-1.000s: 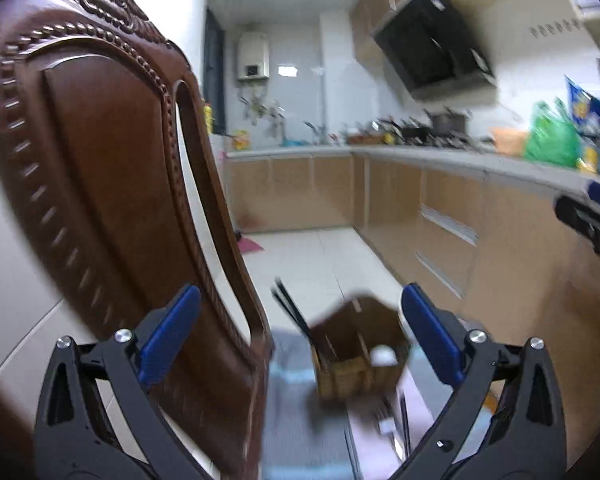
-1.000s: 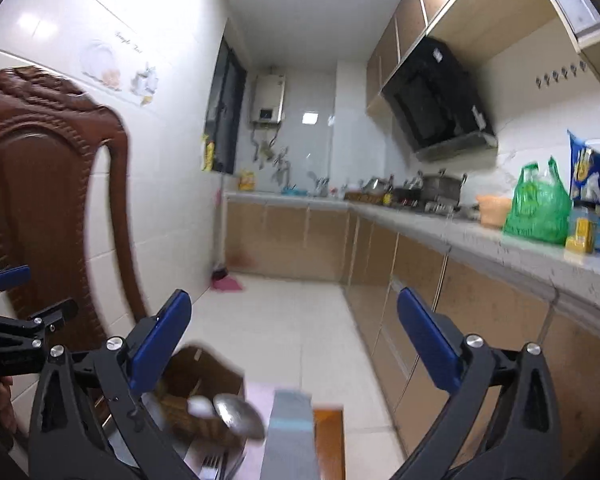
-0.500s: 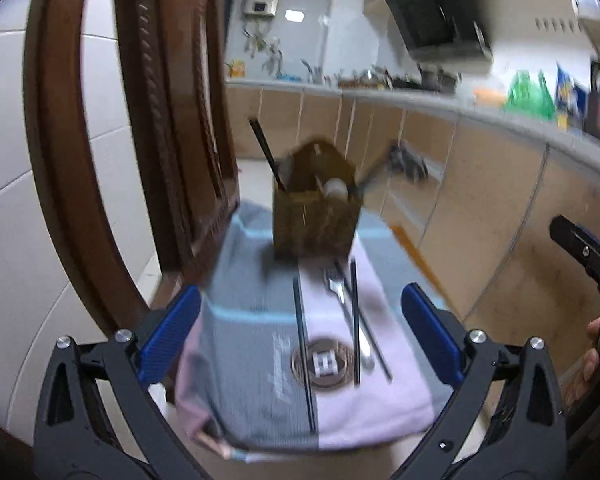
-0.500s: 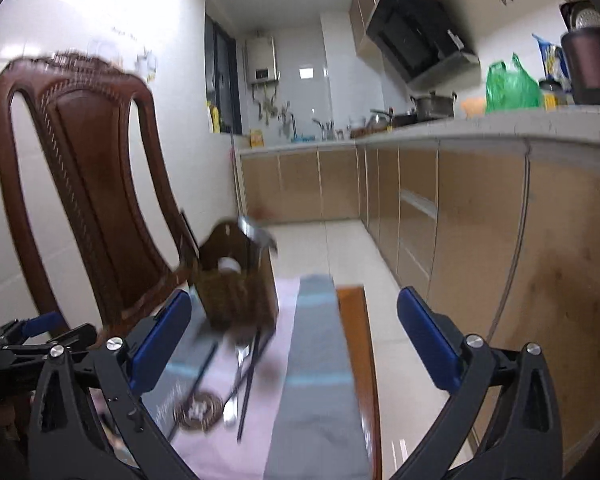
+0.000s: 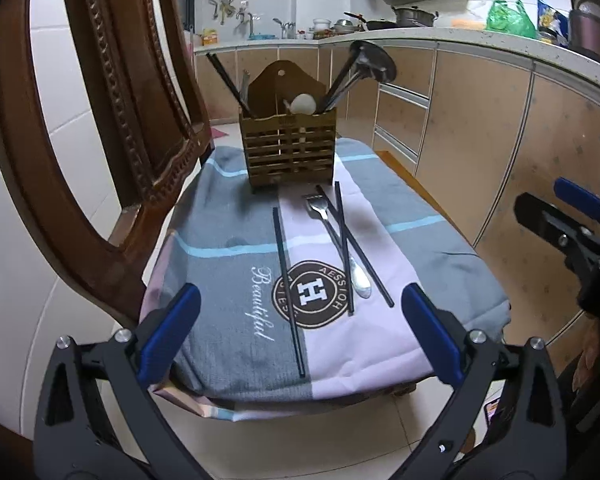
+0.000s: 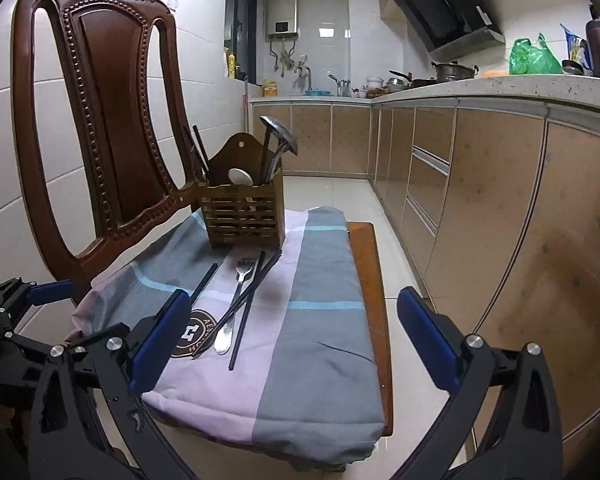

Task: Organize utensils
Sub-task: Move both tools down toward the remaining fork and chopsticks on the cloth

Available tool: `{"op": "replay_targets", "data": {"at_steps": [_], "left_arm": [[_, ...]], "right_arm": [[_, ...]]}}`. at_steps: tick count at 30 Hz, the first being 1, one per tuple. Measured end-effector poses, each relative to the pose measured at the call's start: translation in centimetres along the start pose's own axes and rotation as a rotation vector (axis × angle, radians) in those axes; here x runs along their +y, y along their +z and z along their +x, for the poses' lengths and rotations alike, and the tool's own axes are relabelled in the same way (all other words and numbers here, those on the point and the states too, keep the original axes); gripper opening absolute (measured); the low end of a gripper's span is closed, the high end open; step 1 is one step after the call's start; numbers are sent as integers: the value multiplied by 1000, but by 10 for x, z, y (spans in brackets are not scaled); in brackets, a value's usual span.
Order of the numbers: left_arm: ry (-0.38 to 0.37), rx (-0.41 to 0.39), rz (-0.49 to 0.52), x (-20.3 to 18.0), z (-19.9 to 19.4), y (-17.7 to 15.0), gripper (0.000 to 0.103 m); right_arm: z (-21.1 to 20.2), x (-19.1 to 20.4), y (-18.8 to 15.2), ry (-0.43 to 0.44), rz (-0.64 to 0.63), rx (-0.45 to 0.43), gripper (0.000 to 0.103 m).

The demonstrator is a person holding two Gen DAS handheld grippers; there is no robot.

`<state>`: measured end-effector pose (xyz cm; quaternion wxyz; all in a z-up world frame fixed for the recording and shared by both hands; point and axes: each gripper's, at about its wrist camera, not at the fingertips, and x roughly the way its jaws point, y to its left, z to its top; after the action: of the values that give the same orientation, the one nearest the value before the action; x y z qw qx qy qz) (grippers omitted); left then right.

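Note:
A slatted wooden utensil holder (image 5: 288,148) (image 6: 244,216) stands at the back of a cloth-covered chair seat. It holds a metal ladle (image 5: 364,64) (image 6: 278,136), a white spoon (image 5: 303,104) and dark chopsticks. In front of it on the cloth lie a metal fork (image 5: 332,232) (image 6: 236,304), two crossed black chopsticks (image 5: 348,240) (image 6: 252,300) and a single black chopstick (image 5: 288,288) (image 6: 204,280) to their left. My left gripper (image 5: 300,312) hovers open over the seat's near edge. My right gripper (image 6: 294,312) is open too, further right. Both are empty.
The utensils rest on a striped grey, pink and blue cloth (image 5: 220,240) (image 6: 324,280). A carved wooden chair back (image 5: 100,120) (image 6: 112,100) rises on the left beside a tiled wall. Kitchen cabinets (image 6: 480,200) run along the right, with tiled floor (image 6: 340,192) between.
Both views have swung down from the kitchen to the chair seat, so the holder and the loose utensils now show in full. Both grippers stayed open.

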<state>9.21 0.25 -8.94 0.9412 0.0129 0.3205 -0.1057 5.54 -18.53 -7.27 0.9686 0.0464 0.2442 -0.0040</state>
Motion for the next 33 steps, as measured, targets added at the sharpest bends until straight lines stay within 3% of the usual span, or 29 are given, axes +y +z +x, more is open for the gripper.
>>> {"op": "replay_targets", "data": {"at_steps": [8,12,14,17,19,23,25,30,33], "left_arm": [[-12,23,4,-1,10,9,99],[7,95,20,1,45,42,99],[17,129,29,4,67,59,94],[-28,239,-39,17,116,80,77],[-33,325,-85,24,157,87,64],[11,400,-87,28,213,88,57],[6,440,-114,32,234,85,46],[20,428,-141,37,251,89,43],[23,418,-143,41,252,89,7]], "right_arm": [[6,-2,4,13,15,18,100],[13,-8,6,30,54,32,100],[17,-10,6,37,64,39,100],[25,-11,5,54,69,70,97],[32,-13,3,57,75,100,88],[42,-16,-1,64,87,143,83],[45,-16,-2,60,82,152,81],[53,-15,-4,62,79,177,74],[61,-15,-5,57,71,197,72]]}}
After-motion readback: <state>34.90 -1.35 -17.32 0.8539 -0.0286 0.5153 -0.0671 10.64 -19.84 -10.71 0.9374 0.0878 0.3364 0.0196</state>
